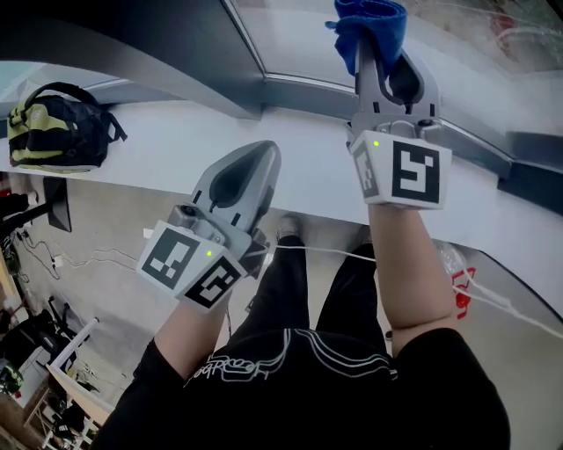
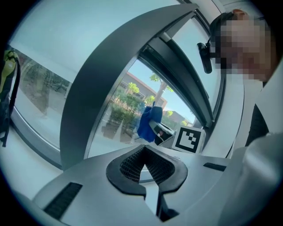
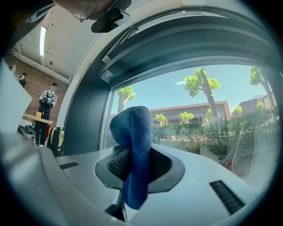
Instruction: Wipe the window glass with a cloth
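Note:
My right gripper is shut on a blue cloth and holds it up in front of the window glass. In the right gripper view the blue cloth stands folded between the jaws, with the window glass close ahead. My left gripper hangs lower, over the white sill, shut with nothing in it. The left gripper view has the blue cloth and the right gripper against the window glass; whether the cloth touches the pane I cannot tell.
A black and yellow bag lies on the sill at the left. Dark window frame bars run beside the pane. A white cable trails across below the sill. The person's legs stand under me.

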A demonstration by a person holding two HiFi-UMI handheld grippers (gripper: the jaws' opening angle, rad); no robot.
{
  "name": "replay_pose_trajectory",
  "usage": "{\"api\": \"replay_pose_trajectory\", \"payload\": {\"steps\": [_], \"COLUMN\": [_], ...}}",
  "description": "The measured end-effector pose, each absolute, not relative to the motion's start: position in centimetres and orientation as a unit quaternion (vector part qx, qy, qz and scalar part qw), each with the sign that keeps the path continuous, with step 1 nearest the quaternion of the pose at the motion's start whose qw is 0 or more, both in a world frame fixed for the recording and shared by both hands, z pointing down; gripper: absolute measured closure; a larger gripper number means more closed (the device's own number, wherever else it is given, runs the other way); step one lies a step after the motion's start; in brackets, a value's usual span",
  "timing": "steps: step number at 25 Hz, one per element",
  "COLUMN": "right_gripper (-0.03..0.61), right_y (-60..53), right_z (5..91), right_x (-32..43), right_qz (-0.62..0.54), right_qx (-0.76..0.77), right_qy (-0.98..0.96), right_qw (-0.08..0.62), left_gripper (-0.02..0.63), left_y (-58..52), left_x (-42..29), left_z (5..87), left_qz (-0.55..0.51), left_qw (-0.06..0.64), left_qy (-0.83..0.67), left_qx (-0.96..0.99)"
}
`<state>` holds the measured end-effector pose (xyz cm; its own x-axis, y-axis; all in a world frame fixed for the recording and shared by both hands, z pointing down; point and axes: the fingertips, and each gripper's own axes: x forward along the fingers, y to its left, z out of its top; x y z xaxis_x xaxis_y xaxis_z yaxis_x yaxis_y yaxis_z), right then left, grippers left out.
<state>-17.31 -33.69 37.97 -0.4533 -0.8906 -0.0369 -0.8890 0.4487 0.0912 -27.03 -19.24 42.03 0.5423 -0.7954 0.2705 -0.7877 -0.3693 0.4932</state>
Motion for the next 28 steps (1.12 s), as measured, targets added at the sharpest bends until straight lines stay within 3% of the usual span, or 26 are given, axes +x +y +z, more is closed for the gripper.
{"api": "replay_pose_trajectory", "payload": {"steps": [28], "right_gripper": [0.514], "right_y": [-33.1], "right_z": [39.3], "right_x": [16.6], "right_qz": [-0.051], "right_qx": [0.587], "right_qy": [-0.807], "right_qw": [0.036], "left_gripper": [0.607], "left_y": [-19.1], "left_x": [4.3], "left_z": [43.9], "left_qz": [0.002], "left_qw": [0.311], "left_qy": [-0.397], "left_qx": [0.864]}}
